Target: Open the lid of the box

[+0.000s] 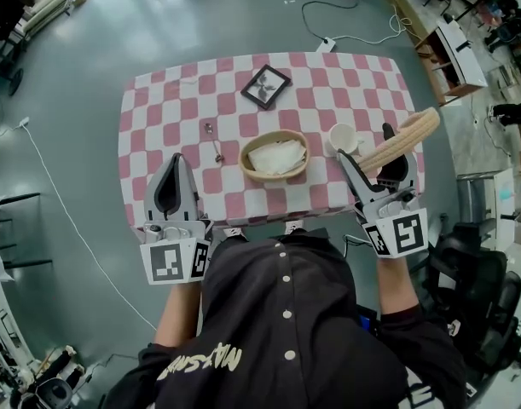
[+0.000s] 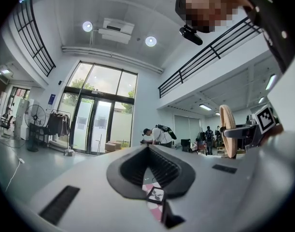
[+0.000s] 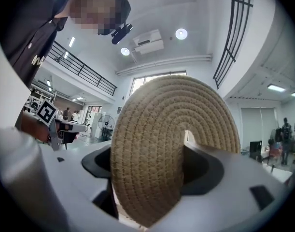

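Note:
A round woven basket box (image 1: 274, 178) stands near the middle of the checkered table (image 1: 158, 100), uncovered, with white paper (image 1: 275, 154) inside it. Its flat woven lid (image 1: 401, 141) is off the box, held up on edge to the right of it. My right gripper (image 1: 367, 152) is shut on that lid; in the right gripper view the lid (image 3: 161, 153) fills the space between the jaws. My left gripper (image 1: 176, 158) hovers at the table's front left, shut with nothing in it. The left gripper view shows the lid (image 2: 228, 129) edge-on at the right.
A black picture frame (image 1: 266, 86) lies at the back of the table, and a white cup (image 1: 342, 137) stands just right of the basket. Small metal pieces (image 1: 213, 141) lie left of it. A cable and power strip (image 1: 326, 44) cross the floor behind.

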`<action>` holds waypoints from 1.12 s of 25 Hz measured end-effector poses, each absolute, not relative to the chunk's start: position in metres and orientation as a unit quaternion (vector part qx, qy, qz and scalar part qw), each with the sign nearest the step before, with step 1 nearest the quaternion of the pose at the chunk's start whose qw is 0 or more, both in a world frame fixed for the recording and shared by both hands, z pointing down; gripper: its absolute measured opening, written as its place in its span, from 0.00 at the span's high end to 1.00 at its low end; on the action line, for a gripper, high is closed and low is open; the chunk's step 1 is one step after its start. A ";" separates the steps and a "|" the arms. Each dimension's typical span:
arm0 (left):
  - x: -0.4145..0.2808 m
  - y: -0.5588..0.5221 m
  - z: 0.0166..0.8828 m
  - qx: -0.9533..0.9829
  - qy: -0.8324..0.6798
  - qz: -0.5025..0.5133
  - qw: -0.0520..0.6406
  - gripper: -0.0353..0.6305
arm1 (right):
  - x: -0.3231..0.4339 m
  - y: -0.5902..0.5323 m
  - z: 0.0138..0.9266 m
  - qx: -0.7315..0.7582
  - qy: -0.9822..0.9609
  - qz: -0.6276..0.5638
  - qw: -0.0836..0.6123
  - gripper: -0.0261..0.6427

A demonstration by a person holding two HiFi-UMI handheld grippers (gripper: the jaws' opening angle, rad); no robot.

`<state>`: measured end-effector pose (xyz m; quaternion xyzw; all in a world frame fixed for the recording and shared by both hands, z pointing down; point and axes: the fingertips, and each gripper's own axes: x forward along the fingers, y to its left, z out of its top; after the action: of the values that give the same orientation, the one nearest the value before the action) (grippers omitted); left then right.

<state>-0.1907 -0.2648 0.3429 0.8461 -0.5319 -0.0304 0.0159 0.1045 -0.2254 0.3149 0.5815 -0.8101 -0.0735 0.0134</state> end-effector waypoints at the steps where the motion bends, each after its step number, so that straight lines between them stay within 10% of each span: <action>1: -0.192 -0.265 0.343 0.845 -0.533 -0.030 0.015 0.95 | 0.107 -0.224 0.313 0.586 -0.807 -0.075 0.008 0.38; 28: -0.215 -0.268 0.328 0.824 -0.565 -0.039 0.004 0.95 | 0.159 -0.214 0.332 0.651 -0.756 -0.064 -0.004 0.38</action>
<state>-0.2151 -0.2683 0.3282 0.8239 -0.5654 -0.0393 0.0041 0.1594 -0.2142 0.3321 0.6513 -0.7561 -0.0636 -0.0043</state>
